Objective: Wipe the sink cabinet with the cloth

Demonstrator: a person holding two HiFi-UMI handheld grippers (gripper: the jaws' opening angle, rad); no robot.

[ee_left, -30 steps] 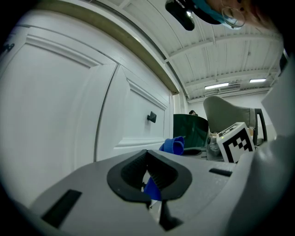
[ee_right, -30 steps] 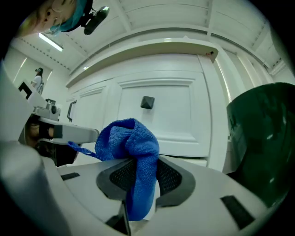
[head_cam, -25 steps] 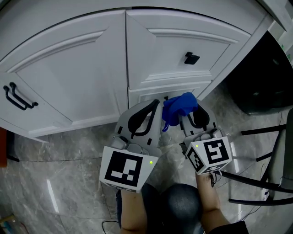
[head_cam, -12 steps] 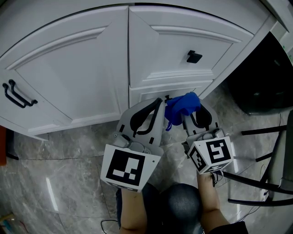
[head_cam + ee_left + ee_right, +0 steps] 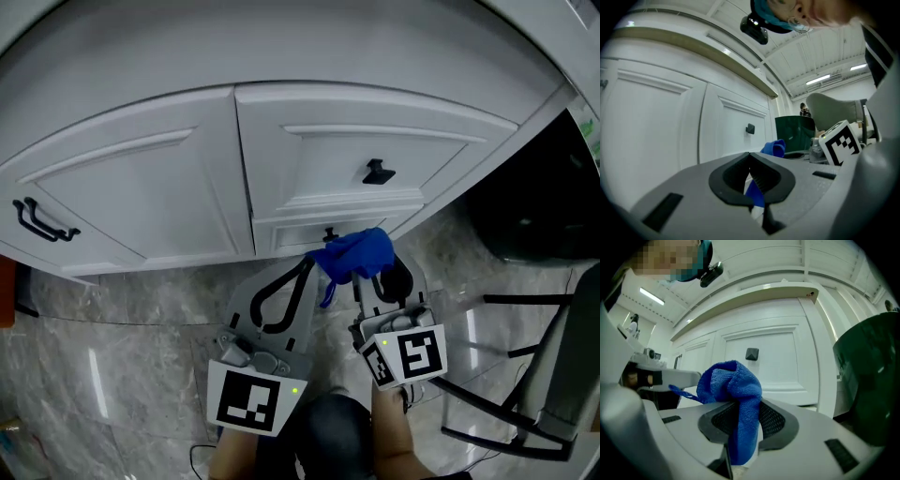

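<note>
1. right gripper (image 5: 380, 277) (image 5: 743, 401): jaws closed on the cloth, pads pinching it at mid-fold. Marker cube at rear, held by a hand, approx. level w/ left unit.

2. cloth (image 5: 354, 253) (image 5: 731, 380) (image 5: 774, 148): blue, terry-type. Bunched lump stands above and fwd of the right gripper's jaw tips; lower part hangs down between the pads. Thin loose corner trails toward the left gripper. Cloth sits just in front of the cabinet base, below the knob; contact w/ the cabinet cannot be told.

3. left gripper (image 5: 307, 264) (image 5: 749, 154): jaw tips together, nothing clamped at the tips. Blue of cloth shows through the gap behind the pads; whether it touches them cannot be told. Just beside the right gripper, on its left.

4. sink cabinet (image 5: 169, 178) (image 5: 764, 352) (image 5: 656, 122): white, panelled doors, curved front, straight ahead of both grippers. Doors shut.

5. knob (image 5: 378, 172) (image 5: 752, 354) (image 5: 750, 128): dark, square, on the door above and ahead of the right gripper.

6. bar handle (image 5: 39, 217): dark, on the door well left of the left gripper.

7. bin (image 5: 530, 187) (image 5: 869, 380): dark green, right of the right gripper, beside cabinet end.

8. floor (image 5: 122, 328): grey marble-look tile, under both grippers.
</note>
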